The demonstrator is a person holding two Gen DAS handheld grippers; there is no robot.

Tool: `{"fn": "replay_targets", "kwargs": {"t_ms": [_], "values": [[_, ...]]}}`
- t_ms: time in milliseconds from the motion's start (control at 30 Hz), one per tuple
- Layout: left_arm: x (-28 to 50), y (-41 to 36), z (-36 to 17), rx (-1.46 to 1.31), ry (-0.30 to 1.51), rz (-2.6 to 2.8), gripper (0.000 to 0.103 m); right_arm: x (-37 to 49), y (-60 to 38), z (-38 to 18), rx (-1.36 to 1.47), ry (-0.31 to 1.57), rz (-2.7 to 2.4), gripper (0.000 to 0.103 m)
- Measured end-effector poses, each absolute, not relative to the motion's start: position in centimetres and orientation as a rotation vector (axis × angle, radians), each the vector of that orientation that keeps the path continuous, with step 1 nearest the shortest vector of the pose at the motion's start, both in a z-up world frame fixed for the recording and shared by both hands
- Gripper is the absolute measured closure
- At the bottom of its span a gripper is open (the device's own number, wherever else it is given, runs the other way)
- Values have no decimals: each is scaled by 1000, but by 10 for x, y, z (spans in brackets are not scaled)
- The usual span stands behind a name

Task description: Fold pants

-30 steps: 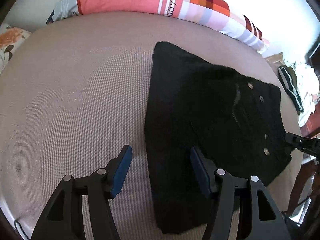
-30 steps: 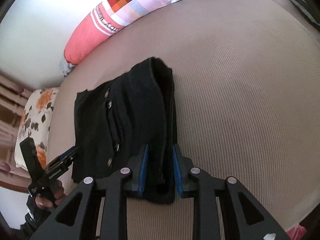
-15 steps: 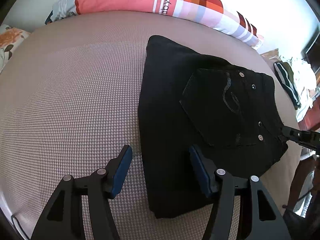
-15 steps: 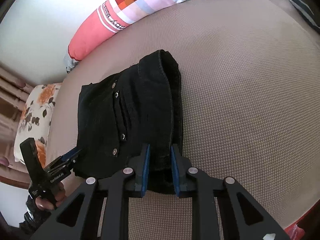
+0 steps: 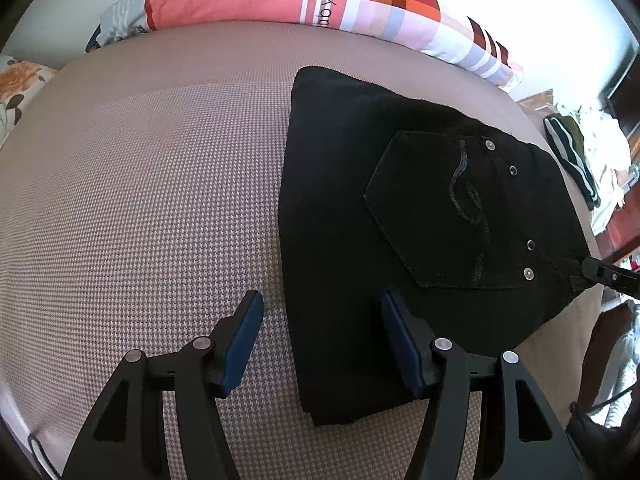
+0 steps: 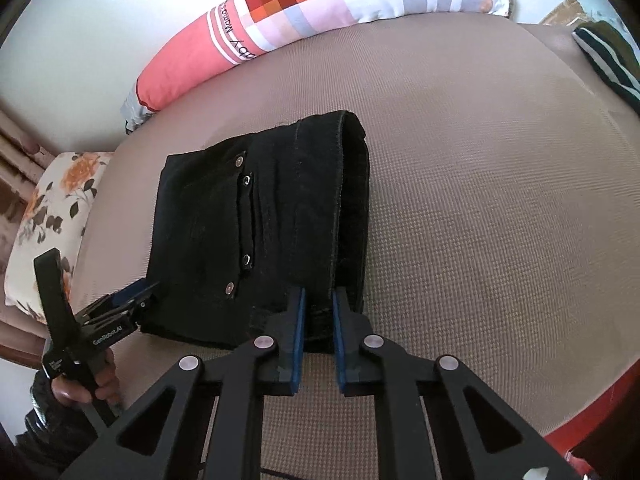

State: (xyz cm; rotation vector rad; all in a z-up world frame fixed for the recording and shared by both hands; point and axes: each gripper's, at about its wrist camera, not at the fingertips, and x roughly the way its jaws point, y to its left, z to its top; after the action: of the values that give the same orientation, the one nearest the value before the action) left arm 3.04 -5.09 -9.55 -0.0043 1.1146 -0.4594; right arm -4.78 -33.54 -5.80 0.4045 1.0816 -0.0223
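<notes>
Black pants (image 5: 360, 220) lay folded into a compact stack on the tan woven mattress (image 5: 140, 200), toward its right half in my left wrist view, back pocket (image 5: 448, 216) and rivets facing up. My left gripper (image 5: 322, 340) stood open over the near left edge of the stack: one blue pad (image 5: 244, 340) over bare mattress, the other over the fabric, neither pressing on anything that I could see. Whether the pads touched the cloth below I could not tell. My right gripper (image 6: 318, 336) had just been closing, with the pants' thick seamed edge between its pads; they were nearly together and clamped on that edge at the near corner of the stack. In the left view the tip of that right gripper showed at the far right corner of the pants, cloth pinched there. In the right wrist view the pants (image 6: 260, 220) showed the rolled fold along their right side. The left gripper (image 6: 132, 300) sat at their lower left corner, with a hand (image 6: 84, 384) around its handle. A long pink and checked bolster pillow (image 5: 280, 0) lay along the far edge of the mattress by the white wall, a floral pillow (image 6: 52, 216) sat at the left end, and a dark striped garment (image 6: 608, 56) lay well apart at the right.
</notes>
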Motion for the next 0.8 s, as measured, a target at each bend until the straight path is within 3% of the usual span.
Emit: {"fn": "replay_targets", "kwargs": {"t_ms": [400, 667, 800], "values": [[22, -58, -101, 35, 1094, -462, 41, -45, -350, -86, 467, 1154, -20, 92], [23, -56, -98, 38, 1086, -433, 41, -42, -350, -83, 424, 1153, -31, 73], [25, -55, -97, 45, 1084, -398, 41, -36, -355, -82, 439, 1149, -21, 70]]}}
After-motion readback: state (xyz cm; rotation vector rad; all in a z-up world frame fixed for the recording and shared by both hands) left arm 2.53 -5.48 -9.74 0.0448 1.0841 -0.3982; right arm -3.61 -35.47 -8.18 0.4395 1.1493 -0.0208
